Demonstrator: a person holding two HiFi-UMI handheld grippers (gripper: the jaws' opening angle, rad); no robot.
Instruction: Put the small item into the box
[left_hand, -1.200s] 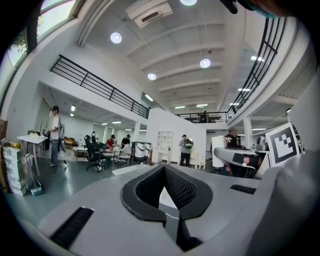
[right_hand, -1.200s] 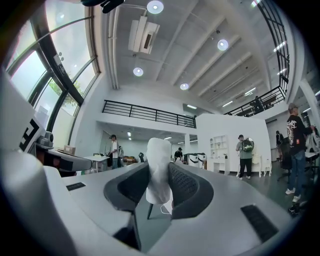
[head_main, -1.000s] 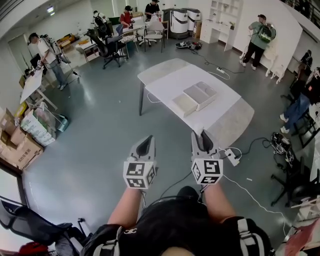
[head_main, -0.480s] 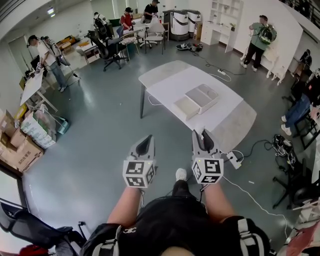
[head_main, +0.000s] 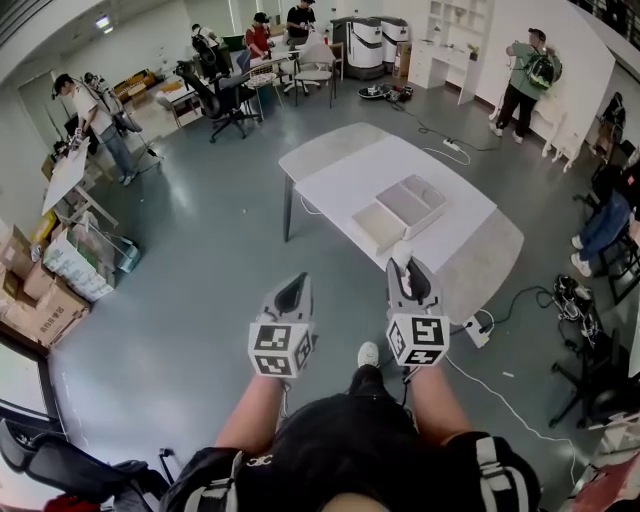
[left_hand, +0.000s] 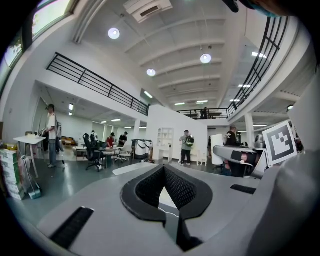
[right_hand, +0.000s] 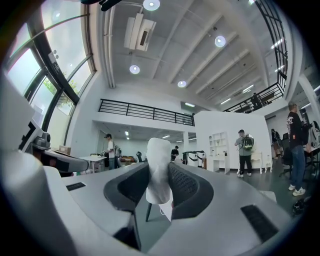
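Observation:
A small white item (right_hand: 159, 167) stands between the jaws of my right gripper (right_hand: 159, 172), which is shut on it. In the head view that gripper (head_main: 408, 266) is held out in front of my body, and the white item (head_main: 402, 254) shows at its tip. My left gripper (head_main: 292, 285) is level beside it, shut, with nothing in it; its pads (left_hand: 150, 186) meet at the tip. Ahead stands a white table (head_main: 340, 170) with an open pale box (head_main: 412, 202) and a flat lid (head_main: 376, 226) beside it. Both grippers are short of the table.
A power strip (head_main: 478, 330) and cables lie on the grey floor right of the table. Cardboard boxes (head_main: 45, 300) are stacked at the left. Office chairs (head_main: 225, 100) and several people stand at the back; another chair (head_main: 590, 365) is at the right.
The table and box have slid slightly lower and to the right in the head view. A shoe now shows below the grippers. Both grippers keep their pose and grip.

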